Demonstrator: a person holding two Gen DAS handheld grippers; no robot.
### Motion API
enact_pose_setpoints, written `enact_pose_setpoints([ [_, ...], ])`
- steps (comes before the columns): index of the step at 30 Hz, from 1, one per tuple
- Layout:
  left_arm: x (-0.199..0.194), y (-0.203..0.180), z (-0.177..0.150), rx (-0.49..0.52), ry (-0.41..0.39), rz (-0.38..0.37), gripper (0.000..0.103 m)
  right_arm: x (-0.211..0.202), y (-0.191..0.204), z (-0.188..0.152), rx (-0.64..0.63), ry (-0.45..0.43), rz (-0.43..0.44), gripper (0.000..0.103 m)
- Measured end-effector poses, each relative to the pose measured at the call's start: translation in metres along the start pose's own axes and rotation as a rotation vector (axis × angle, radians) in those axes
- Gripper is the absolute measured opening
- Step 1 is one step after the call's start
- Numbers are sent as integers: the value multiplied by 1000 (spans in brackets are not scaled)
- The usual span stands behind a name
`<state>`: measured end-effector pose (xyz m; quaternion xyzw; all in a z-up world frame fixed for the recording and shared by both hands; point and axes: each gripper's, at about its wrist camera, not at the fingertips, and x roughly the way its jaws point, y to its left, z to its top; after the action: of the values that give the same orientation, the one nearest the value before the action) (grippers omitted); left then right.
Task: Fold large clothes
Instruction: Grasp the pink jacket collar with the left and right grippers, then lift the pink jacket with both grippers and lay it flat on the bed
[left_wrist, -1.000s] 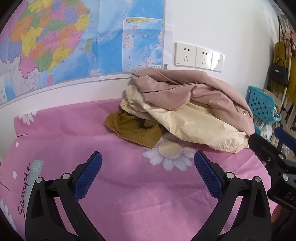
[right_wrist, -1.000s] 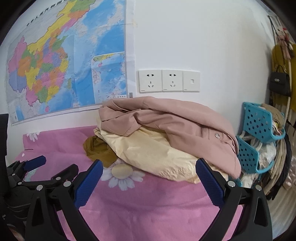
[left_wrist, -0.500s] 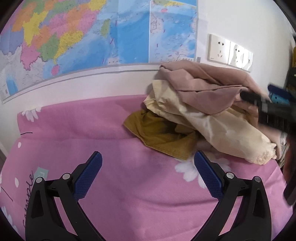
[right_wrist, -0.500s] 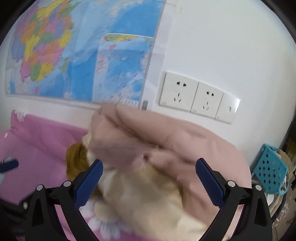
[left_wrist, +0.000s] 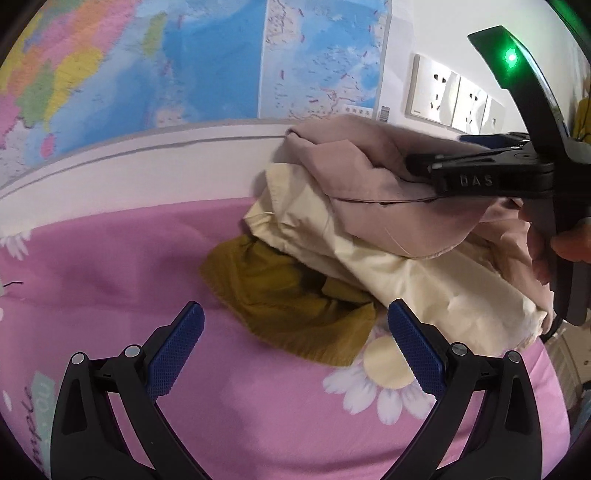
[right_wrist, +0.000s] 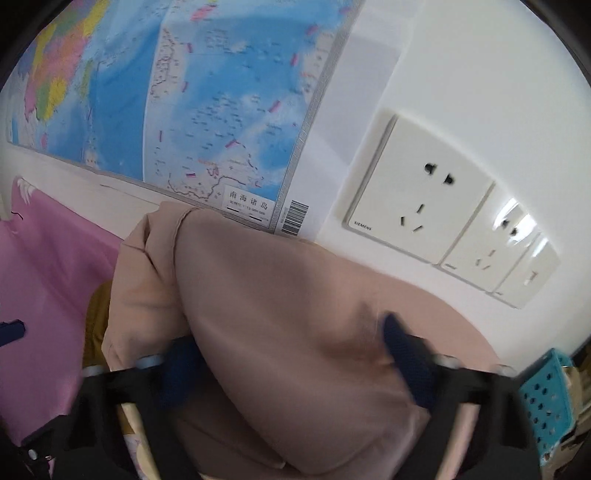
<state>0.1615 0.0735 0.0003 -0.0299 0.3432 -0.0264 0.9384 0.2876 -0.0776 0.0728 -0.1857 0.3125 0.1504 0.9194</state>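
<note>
A pile of clothes lies against the wall on the pink sheet (left_wrist: 110, 258): a dusty-pink garment (left_wrist: 354, 166) on top, a cream one (left_wrist: 406, 273) under it, a mustard one (left_wrist: 280, 291) at the bottom. My left gripper (left_wrist: 295, 347) is open and empty, low over the sheet in front of the mustard garment. My right gripper (right_wrist: 291, 354) is open, its fingers astride a hump of the pink garment (right_wrist: 288, 317), pressed into the cloth. It shows in the left wrist view (left_wrist: 480, 173) on top of the pile.
A wall map (left_wrist: 184, 62) and white wall sockets (right_wrist: 417, 192) are right behind the pile. A blue plastic basket (right_wrist: 543, 402) stands at the right. The pink sheet has daisy prints (left_wrist: 384, 373).
My right gripper has moved forward and down onto the pink garment, its fingers now sunk around the cloth. My left gripper has moved closer to the mustard garment.
</note>
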Motion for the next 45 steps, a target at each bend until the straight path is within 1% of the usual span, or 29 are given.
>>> enact_pose_setpoints([
  [1, 2, 0, 2, -2, 0, -9, 98, 2, -5, 1, 26, 16, 68, 49],
  [2, 5, -1, 4, 1, -3, -27, 98, 2, -6, 1, 29, 21, 84, 39],
  [3, 8, -2, 5, 6, -1, -37, 98, -1, -6, 1, 13, 12, 82, 15],
  [4, 10, -2, 7, 4, -3, -46, 98, -5, -5, 2, -6, -4, 73, 10],
  [5, 11, -1, 8, 1, -7, -57, 98, -11, -4, 2, -23, -23, 33, 6],
  [6, 13, -1, 11, -3, -8, -73, 98, -20, -6, 2, -21, -49, 20, 6],
  [9, 17, -1, 17, -27, -25, -112, 98, -50, -25, 6, 58, -136, 53, 5],
  [11, 17, -3, 23, -43, -44, -162, 98, -73, -37, 6, 89, -197, 44, 5],
  [13, 17, -8, 29, -38, -65, -217, 98, -94, -51, 6, 134, -243, 50, 5],
  [16, 22, -20, 40, -23, -98, -235, 98, -112, -62, 5, 157, -281, 44, 5],
  [17, 27, -24, 44, -11, -107, -227, 98, -120, -66, 3, 155, -294, 35, 5],
  [20, 41, -31, 51, 11, -112, -245, 98, -138, -83, -2, 187, -319, 45, 5],
  [21, 45, -34, 52, 16, -121, -279, 92, -143, -87, -5, 196, -326, 46, 5],
  [22, 43, -37, 52, 26, -127, -303, 77, -149, -91, -9, 204, -335, 46, 5],
  [23, 40, -41, 52, 42, -132, -317, 66, -155, -95, -12, 215, -343, 51, 5],
  [24, 39, -48, 54, 66, -132, -343, 43, -163, -99, -15, 226, -350, 51, 5],
  [25, 38, -54, 57, 85, -130, -353, 30, -168, -100, -18, 228, -359, 42, 5],
  [26, 35, -61, 59, 107, -135, -339, 24, -176, -103, -19, 226, -371, 31, 5],
  [27, 29, -68, 62, 134, -151, -343, 13, -184, -105, -22, 225, -385, 18, 5],
  [28, 23, -71, 65, 142, -165, -347, 11, -192, -108, -23, 229, -399, 5, 5],
  [30, 2, -77, 76, 162, -221, -346, 9, -215, -119, -27, 265, -441, -14, 5],
  [32, -28, -83, 91, 183, -290, -355, 8, -244, -132, -32, 288, -489, -28, 5],
  [34, -64, -88, 105, 215, -356, -372, 8, -281, -138, -34, 286, -555, -51, 5],
  [36, -98, -98, 115, 256, -415, -368, 8, -318, -141, -35, 272, -617, -66, 5],
  [38, -146, -100, 121, 288, -498, -387, 8, -355, -139, -35, 261, -678, -80, 4],
  [40, -183, -97, 123, 299, -560, -388, 8, -399, -136, -37, 244, -742, -69, 4],
  [41, -209, -92, 123, 305, -602, -394, 9, -415, -134, -37, 240, -763, -64, 4],
  [42, -223, -90, 123, 307, -622, -390, 9, -429, -130, -37, 230, -782, -54, 4],
  [45, -285, -79, 120, 316, -694, -366, 9, -474, -116, -42, 200, -836, -7, 4],
])
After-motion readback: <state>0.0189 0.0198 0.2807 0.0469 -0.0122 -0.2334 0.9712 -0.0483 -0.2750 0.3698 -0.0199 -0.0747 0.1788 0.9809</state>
